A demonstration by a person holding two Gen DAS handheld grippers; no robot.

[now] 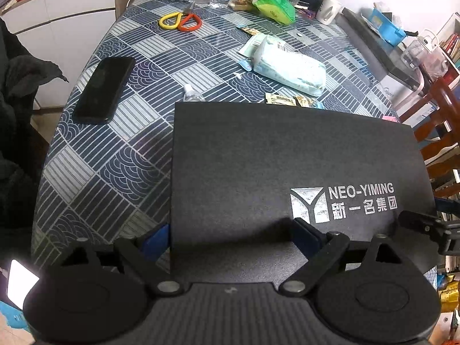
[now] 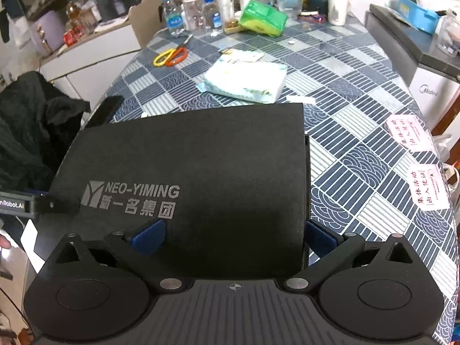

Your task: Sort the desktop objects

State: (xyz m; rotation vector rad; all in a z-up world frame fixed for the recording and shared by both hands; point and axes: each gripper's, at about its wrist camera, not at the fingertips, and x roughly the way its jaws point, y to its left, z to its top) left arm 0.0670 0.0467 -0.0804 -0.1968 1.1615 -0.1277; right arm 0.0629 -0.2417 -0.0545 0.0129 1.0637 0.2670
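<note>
Black NEO-YIMING box lid (image 1: 287,178) is straddled at its near corners by left gripper (image 1: 230,238) and right gripper (image 2: 234,237), both spread wide with no firm clamp evident, so slip or tilting is risked onto the tablecloth (image 1: 115,158) ahead.

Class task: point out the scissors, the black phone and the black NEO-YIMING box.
scissors (image 1: 180,20), left wrist view, on the handles.
black phone (image 1: 105,89), left wrist view, screen middle.
black NEO-YIMING box (image 2: 201,158), right wrist view, lid top.
</note>
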